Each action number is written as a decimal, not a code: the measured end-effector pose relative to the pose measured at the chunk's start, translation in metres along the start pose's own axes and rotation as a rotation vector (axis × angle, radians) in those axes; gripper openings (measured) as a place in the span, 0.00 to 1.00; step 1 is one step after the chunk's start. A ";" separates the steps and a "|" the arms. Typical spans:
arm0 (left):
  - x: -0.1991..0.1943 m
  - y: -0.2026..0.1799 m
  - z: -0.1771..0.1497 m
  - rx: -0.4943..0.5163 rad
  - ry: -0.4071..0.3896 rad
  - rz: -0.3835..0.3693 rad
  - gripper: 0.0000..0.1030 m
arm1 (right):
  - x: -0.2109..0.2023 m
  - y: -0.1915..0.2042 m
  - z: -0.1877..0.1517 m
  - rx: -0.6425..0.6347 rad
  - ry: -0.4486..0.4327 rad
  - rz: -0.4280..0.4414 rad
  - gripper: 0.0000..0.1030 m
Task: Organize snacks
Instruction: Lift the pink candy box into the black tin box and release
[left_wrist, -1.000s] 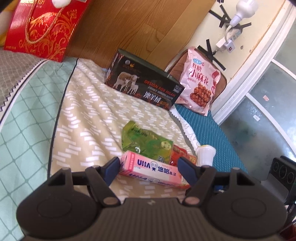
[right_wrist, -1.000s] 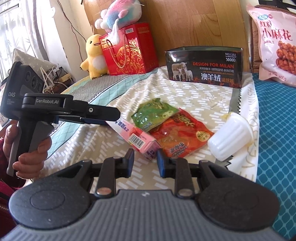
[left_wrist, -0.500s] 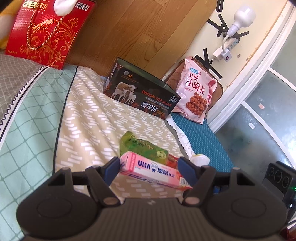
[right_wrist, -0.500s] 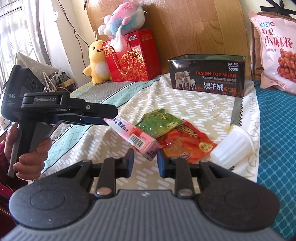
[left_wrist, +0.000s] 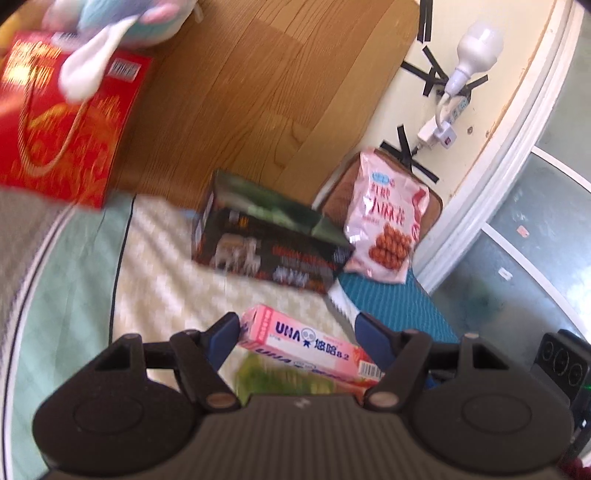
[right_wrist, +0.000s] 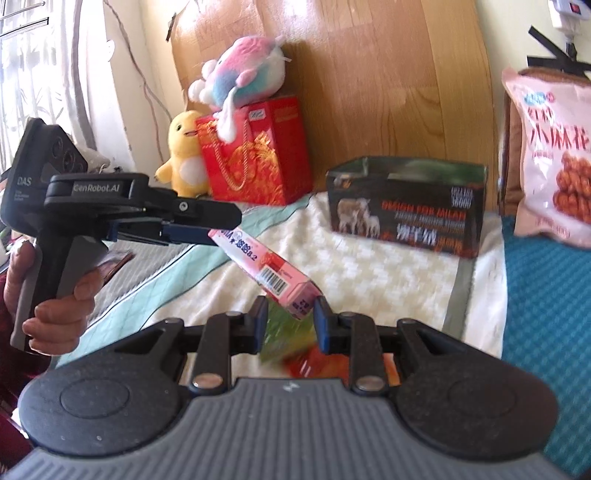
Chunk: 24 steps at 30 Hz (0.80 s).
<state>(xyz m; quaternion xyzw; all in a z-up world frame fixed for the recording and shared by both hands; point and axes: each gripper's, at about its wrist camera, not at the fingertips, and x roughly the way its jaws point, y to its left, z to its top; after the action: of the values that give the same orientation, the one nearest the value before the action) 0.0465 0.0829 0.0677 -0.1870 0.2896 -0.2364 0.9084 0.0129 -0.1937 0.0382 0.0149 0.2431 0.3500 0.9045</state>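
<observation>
A long pink candy box (left_wrist: 310, 341) hangs in the air above the bed, held by both grippers. My left gripper (left_wrist: 297, 332) is shut on it lengthwise, one blue pad at each end. In the right wrist view the left gripper (right_wrist: 207, 232) holds the box's far end, and my right gripper (right_wrist: 290, 321) is shut on the near end of the pink candy box (right_wrist: 273, 273). Below it lie a blurred green packet (right_wrist: 284, 332) and a red packet (right_wrist: 321, 362). A black box printed with sheep (right_wrist: 406, 206) stands open-topped by the headboard.
A pink bag of fried snacks (right_wrist: 554, 155) leans on a cushion at the right. A red gift bag (right_wrist: 255, 151) carries a pastel plush (right_wrist: 240, 70), with a yellow duck toy (right_wrist: 184, 155) beside it. A person's hand (right_wrist: 59, 310) grips the left handle. Patterned bed cover (right_wrist: 369, 273) lies beneath.
Both grippers have risen together with the pink box between them, lifting it off the bed cover. The green and red packets have dropped low in both views; the white cup has left view.
</observation>
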 end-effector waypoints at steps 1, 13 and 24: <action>0.005 -0.001 0.009 0.008 -0.010 0.004 0.68 | 0.005 -0.003 0.007 -0.008 -0.008 -0.011 0.29; 0.120 0.009 0.106 0.008 -0.027 0.026 0.71 | 0.072 -0.090 0.083 0.082 -0.149 -0.177 0.31; 0.133 0.024 0.091 -0.041 0.033 0.035 0.75 | 0.035 -0.116 0.055 0.159 -0.120 -0.220 0.51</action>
<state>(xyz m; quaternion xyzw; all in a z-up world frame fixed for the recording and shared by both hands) 0.2054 0.0493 0.0674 -0.1964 0.3123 -0.2175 0.9036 0.1322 -0.2509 0.0493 0.0809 0.2156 0.2266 0.9464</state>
